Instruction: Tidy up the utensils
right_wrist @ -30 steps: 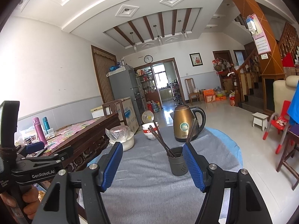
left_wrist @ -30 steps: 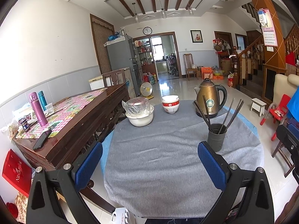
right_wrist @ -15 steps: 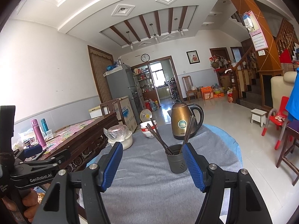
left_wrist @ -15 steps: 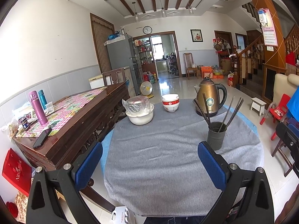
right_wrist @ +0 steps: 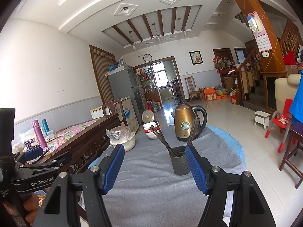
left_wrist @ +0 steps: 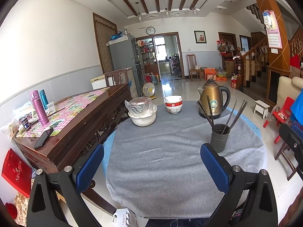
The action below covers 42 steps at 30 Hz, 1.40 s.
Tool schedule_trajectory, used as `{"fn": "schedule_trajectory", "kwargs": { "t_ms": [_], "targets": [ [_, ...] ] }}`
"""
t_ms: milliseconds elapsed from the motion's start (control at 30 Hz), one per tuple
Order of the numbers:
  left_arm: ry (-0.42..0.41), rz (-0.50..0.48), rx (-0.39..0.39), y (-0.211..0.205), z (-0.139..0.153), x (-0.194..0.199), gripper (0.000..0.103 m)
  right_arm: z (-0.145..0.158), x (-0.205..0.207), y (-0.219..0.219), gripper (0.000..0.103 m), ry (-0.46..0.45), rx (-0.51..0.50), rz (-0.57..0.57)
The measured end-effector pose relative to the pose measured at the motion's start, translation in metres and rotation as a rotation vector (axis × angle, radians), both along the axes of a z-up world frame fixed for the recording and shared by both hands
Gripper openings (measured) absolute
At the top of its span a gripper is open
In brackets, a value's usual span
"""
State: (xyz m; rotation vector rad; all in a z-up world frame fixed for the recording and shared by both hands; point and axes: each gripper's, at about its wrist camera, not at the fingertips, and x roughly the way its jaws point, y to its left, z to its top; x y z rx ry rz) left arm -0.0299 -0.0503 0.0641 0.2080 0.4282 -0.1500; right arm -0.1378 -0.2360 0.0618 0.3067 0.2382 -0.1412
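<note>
A dark grey utensil cup (left_wrist: 219,137) (right_wrist: 180,160) stands on the round table's grey cloth (left_wrist: 161,151) (right_wrist: 151,185), right of centre. Several dark chopsticks (left_wrist: 233,115) (right_wrist: 161,139) lean out of it in two bunches. My left gripper (left_wrist: 152,152) hovers over the near table edge, open, with nothing between its blue pads; the cup is just beyond its right finger. My right gripper (right_wrist: 155,152) is open too and holds nothing, and the cup sits just inside its right pad (right_wrist: 195,168). The left gripper (right_wrist: 37,162) and the hand holding it show at the right wrist view's left edge.
A brass kettle (left_wrist: 213,98) (right_wrist: 186,122), stacked red-and-white bowls (left_wrist: 173,105) (right_wrist: 150,130) and a white pot with a bagged lid (left_wrist: 143,111) (right_wrist: 123,139) line the far side. A wooden sideboard (left_wrist: 79,117) with flasks and a phone stands left; chairs stand right.
The right wrist view tipped up slightly during the first half second, so the cup sits a little lower in its frame. The left view and both jaws are unchanged.
</note>
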Motion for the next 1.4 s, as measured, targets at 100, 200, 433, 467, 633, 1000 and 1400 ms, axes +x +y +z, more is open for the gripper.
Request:
{"fn": "schedule_trajectory", "kwargs": {
  "t_ms": [100,200,433,467,633,1000,1400],
  "targets": [
    [-0.001,0.003,0.0,0.001,0.0,0.0,0.101,0.0,0.0,0.0,0.071,0.002,0.002,0.002],
    [0.001,0.009,-0.001,0.003,0.0,0.0,0.101,-0.002,0.001,0.002,0.071,0.008,0.002,0.004],
    [0.004,0.011,-0.001,0.006,-0.001,0.0,0.101,-0.001,0.001,0.004,0.071,0.008,-0.001,0.0],
    [0.003,0.013,-0.002,0.006,0.0,-0.001,0.101,-0.001,0.0,0.004,0.071,0.008,-0.001,-0.001],
    [0.0,0.013,-0.002,0.006,0.002,-0.001,0.101,0.002,-0.001,0.003,0.071,0.009,-0.001,-0.007],
    [-0.006,0.014,-0.003,0.007,0.006,-0.002,0.101,0.011,-0.006,0.0,0.071,0.016,-0.002,-0.024],
    [-0.004,0.021,-0.005,0.009,0.007,-0.002,0.101,0.011,-0.005,0.002,0.071,0.015,0.001,-0.024]
  ]
}}
